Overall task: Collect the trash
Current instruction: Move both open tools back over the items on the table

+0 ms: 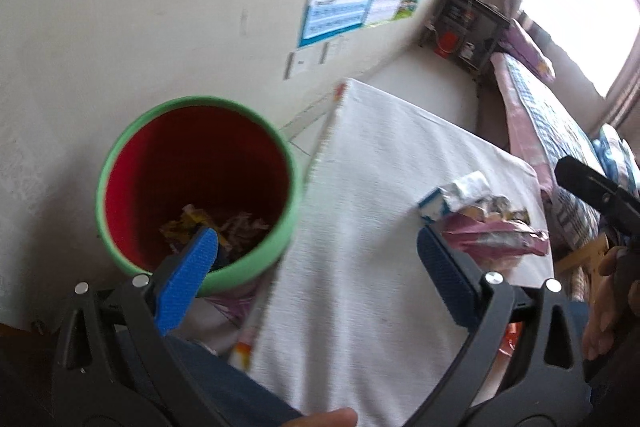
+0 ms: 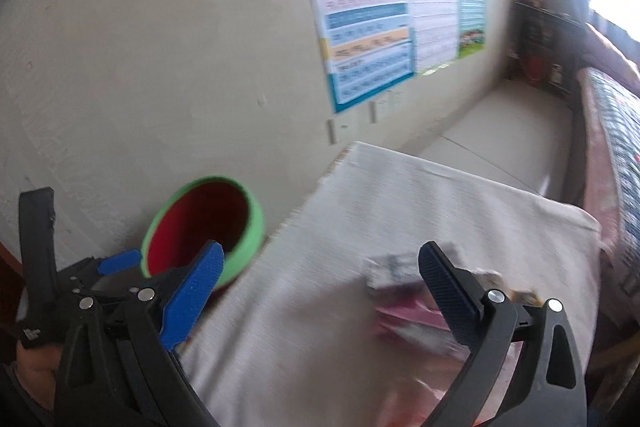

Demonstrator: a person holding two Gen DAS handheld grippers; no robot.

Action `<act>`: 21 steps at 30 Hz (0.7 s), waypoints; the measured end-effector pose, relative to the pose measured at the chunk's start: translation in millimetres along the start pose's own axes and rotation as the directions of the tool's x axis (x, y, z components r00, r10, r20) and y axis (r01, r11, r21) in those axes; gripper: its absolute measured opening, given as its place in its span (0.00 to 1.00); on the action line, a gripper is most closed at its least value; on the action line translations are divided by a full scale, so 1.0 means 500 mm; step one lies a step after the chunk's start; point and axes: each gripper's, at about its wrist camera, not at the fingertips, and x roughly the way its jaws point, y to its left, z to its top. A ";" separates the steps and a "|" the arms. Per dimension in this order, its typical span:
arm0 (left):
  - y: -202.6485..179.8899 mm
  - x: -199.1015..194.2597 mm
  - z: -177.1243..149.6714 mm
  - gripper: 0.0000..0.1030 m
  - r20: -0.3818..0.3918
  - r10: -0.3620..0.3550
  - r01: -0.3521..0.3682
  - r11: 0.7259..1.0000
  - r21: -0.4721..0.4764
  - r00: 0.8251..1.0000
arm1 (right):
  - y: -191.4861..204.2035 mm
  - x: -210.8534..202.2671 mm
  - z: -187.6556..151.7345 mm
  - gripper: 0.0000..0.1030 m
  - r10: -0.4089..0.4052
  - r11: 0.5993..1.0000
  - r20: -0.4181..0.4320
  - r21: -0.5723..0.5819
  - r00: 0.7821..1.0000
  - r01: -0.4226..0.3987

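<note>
A green bin [image 1: 256, 259] with a red inside stands by the wall at the left of the white-clothed table [image 1: 380, 155]; crumpled wrappers [image 1: 224, 227] lie in its bottom. A pile of trash [image 1: 484, 223], with a pink packet and a blue-and-white carton, lies on the cloth at the right. My left gripper [image 1: 316, 275] is open and empty, its left finger over the bin's rim. My right gripper [image 2: 320, 287] is open and empty above the cloth, between the bin [image 2: 248, 227] and the blurred trash pile [image 2: 404, 291]. The left gripper [image 2: 120, 261] shows at the lower left.
A wall with posters [image 2: 384, 7] rises behind the table. A bed [image 1: 560, 131] with a patterned cover runs along the right, with a dark shelf unit [image 1: 468, 23] beyond it. A person's hand [image 1: 604, 311] holds the right gripper's black handle.
</note>
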 end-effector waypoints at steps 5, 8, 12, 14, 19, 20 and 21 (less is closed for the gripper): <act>-0.078 0.016 -0.007 0.95 -0.021 -0.036 0.037 0.997 0.064 0.999 | -0.091 -0.043 -0.044 0.92 -0.064 0.996 -0.002 0.058 0.998 0.064; -0.118 0.027 -0.009 0.95 -0.033 -0.057 0.060 0.994 0.092 0.998 | -0.143 -0.065 -0.069 0.92 -0.102 0.991 -0.007 0.090 0.995 0.102; -0.167 0.042 -0.014 0.95 -0.053 -0.083 0.089 0.988 0.128 0.995 | -0.201 -0.089 -0.099 0.92 -0.143 0.982 -0.018 0.120 0.990 0.144; -0.189 0.051 -0.013 0.95 -0.063 -0.093 0.101 0.984 0.147 0.994 | -0.227 -0.096 -0.109 0.92 -0.160 0.977 -0.025 0.136 0.987 0.162; -0.222 0.073 -0.010 0.95 -0.083 -0.095 0.109 0.978 0.179 0.992 | -0.288 -0.104 -0.128 0.92 -0.197 0.964 -0.040 0.177 0.980 0.201; -0.227 0.080 -0.007 0.95 -0.089 -0.091 0.107 0.977 0.186 0.992 | -0.297 -0.104 -0.131 0.92 -0.201 0.962 -0.043 0.181 0.979 0.206; -0.233 0.086 -0.004 0.95 -0.095 -0.089 0.106 0.975 0.193 0.992 | -0.306 -0.102 -0.133 0.92 -0.206 0.960 -0.048 0.184 0.977 0.212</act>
